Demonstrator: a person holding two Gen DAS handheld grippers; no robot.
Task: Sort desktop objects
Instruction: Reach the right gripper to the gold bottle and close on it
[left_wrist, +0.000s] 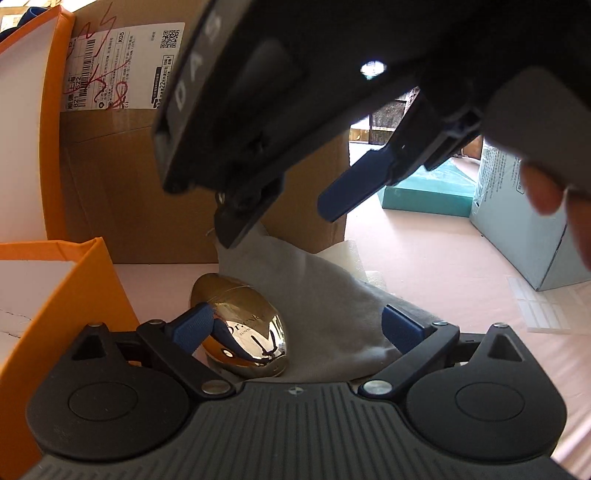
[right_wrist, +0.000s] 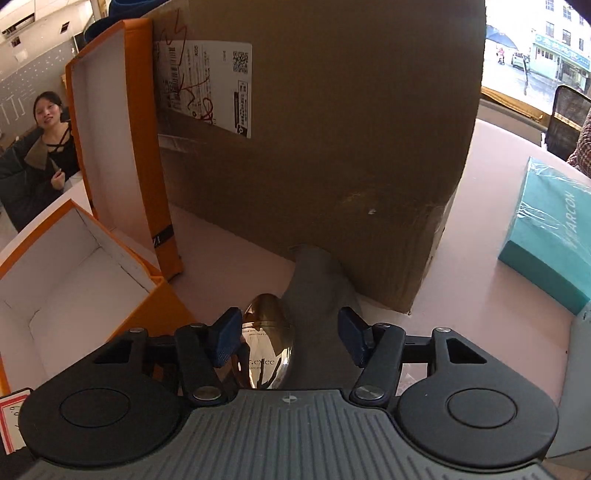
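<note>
Nearest in the left view: left tongs (left_wrist: 295, 321) spread wide, holding nothing, 1 blue finger just beside a shiny gold egg-shaped case (left_wrist: 240, 317); touching or not, cannot tell. Lying on the tabletop (left_wrist: 443, 258), against a soft grey pouch (left_wrist: 325, 295). In the right view, right tongs (right_wrist: 288, 332) also opened wide around the same case (right_wrist: 267, 332) and pouch (right_wrist: 317, 295), gripping nothing.

Probably hard, smooth and slippery, this case, and likely to roll or squirt out of a pinch near its ends. Better to close across the widest middle, slowly, with the fingers flat on both sides. Pouch limp and light; better pinched at a fold.

Just left, an open orange box (right_wrist: 159, 314) with white inside, maybe the place for it. Behind, a big cardboard box (right_wrist: 332, 147). Farther right, a teal box (right_wrist: 546, 236).
</note>
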